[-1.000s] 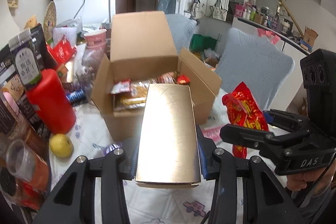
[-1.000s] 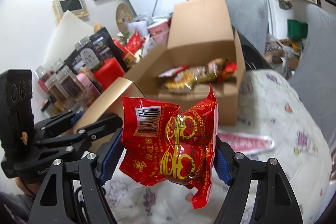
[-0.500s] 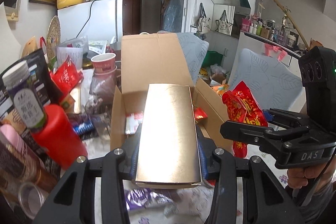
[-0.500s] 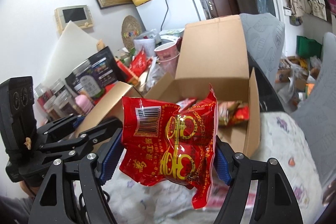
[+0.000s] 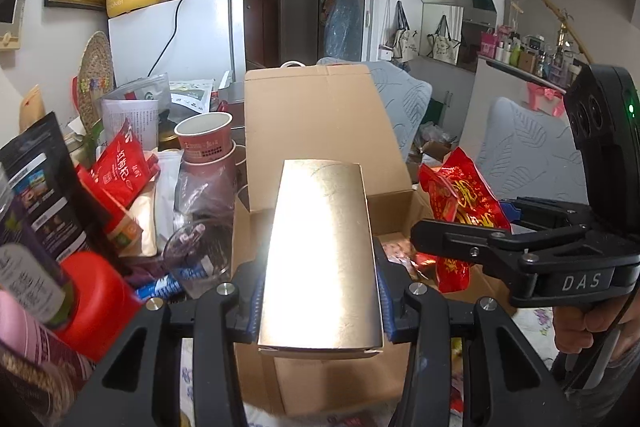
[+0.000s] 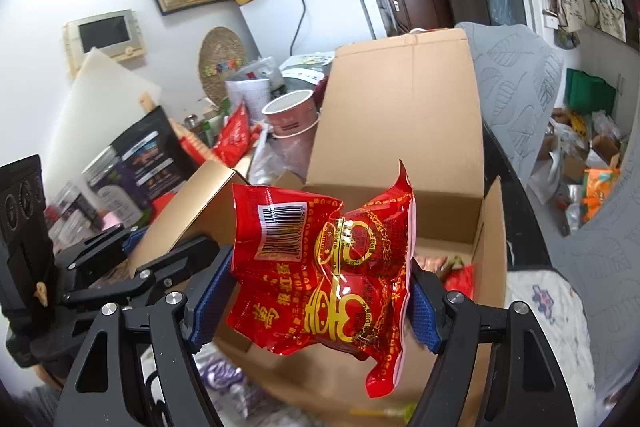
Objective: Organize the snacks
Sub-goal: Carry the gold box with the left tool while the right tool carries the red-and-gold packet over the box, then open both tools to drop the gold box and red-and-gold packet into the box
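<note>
Inside cardboard box (image 6: 404, 131), snack packets (image 6: 452, 267) lie beneath held red packet (image 6: 332, 263).

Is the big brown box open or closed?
Open. The cardboard box has its back flap standing up, and snack packets show inside it.

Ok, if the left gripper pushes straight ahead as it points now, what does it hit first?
Probably the raised back flap of the cardboard box: the gold box held by the left gripper points at it over the open interior. Depth is uncertain.
</note>
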